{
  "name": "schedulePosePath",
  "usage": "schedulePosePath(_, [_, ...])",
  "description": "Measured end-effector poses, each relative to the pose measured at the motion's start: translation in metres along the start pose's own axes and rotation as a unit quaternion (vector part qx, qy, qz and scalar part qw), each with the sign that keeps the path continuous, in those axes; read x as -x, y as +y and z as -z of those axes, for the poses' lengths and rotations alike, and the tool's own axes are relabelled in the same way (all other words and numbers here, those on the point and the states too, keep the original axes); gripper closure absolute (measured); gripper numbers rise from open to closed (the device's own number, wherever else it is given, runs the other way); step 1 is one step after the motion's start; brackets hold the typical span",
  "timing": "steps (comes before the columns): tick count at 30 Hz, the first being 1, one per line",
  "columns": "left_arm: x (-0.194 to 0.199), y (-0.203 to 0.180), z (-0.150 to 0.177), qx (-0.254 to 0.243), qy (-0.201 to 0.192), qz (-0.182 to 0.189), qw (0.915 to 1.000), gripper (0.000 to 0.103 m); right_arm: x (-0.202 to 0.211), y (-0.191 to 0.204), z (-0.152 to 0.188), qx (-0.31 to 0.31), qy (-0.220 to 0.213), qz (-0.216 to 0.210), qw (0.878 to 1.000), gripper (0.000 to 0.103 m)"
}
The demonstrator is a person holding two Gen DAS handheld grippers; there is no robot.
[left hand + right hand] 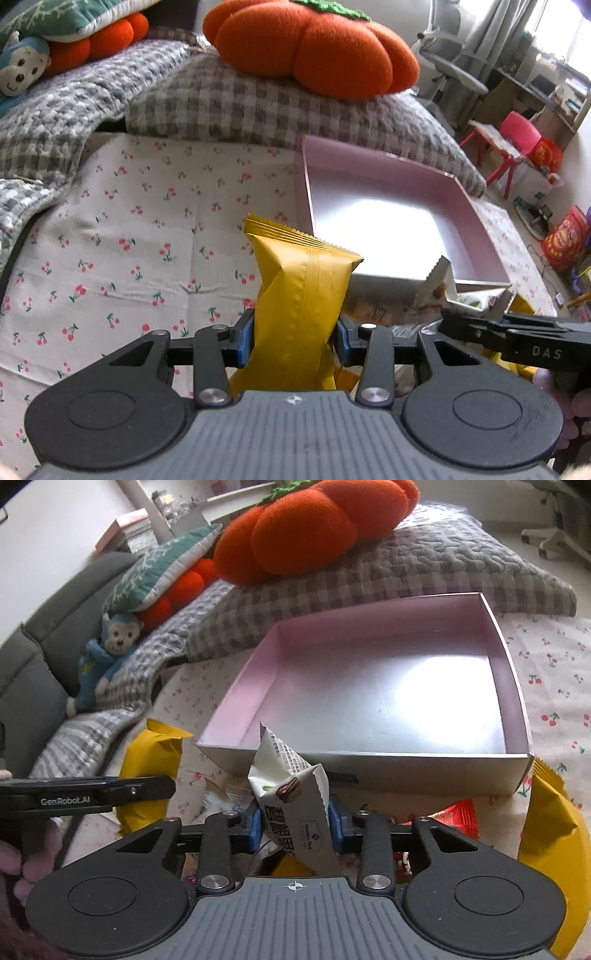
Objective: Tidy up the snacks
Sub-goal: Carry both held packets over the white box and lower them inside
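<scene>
Left gripper (295,341): clamped on the yellow snack pack (301,295), which stands upright between the blue pads and is squeezed in at the waist.
Right gripper (295,821): closed on the white snack packet (291,797), tilted a bit to its left.
Pink box (369,771): straight ahead of the right tool, near wall just past the packet; ahead and to the right of the left tool. Nothing visible inside.
Leftover snacks: another yellow pack (554,849) and a red wrapper (458,816) off the right tool's right side, near the box wall — more wrappers underneath, hard to make out.
Step, my guess: both picked up, drop-off not yet done.
Next: carry each over the near wall, then let go — one at a time so the tools don't bump.
</scene>
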State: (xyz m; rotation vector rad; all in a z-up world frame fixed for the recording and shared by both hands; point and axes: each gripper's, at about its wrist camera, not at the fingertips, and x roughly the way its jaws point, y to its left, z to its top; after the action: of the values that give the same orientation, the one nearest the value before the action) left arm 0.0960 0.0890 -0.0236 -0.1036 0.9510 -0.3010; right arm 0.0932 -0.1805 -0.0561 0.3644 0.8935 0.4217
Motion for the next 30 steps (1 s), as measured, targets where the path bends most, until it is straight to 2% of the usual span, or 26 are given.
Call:
schedulePosePath(5, [0.009, -0.004, -0.009, 0.009, -0.021, 0.004, 0.9997, 0.065, 0.018, -0.001, -0.004, -0.015, -0.012, -0.018, 1.000, 0.070])
schedulePosePath(10, [0.010, -0.015, -0.019, 0.016, -0.049, 0.015, 0.9985, 0.065, 0.041, -0.002, -0.016, -0.016, -0.046, -0.019, 0.999, 0.070])
schedulePosePath(15, [-0.001, -0.031, -0.031, 0.020, -0.086, 0.049, 0.9949, 0.065, 0.058, -0.021, -0.035, -0.039, -0.086, 0.005, 0.995, 0.070])
schedulePosePath(18, [-0.013, -0.042, -0.037, 0.014, -0.100, 0.055, 0.9934, 0.065, 0.058, -0.038, -0.042, -0.058, -0.097, 0.026, 0.993, 0.070])
schedulePosePath(24, [-0.046, -0.063, -0.049, -0.021, -0.101, 0.032, 0.9942, 0.065, 0.045, -0.066, -0.049, -0.076, -0.087, 0.052, 0.992, 0.069])
schedulePosePath(30, [-0.071, -0.062, -0.046, -0.031, -0.092, 0.009, 0.9952, 0.065, 0.027, -0.071, -0.051, -0.051, -0.067, 0.071, 0.994, 0.069])
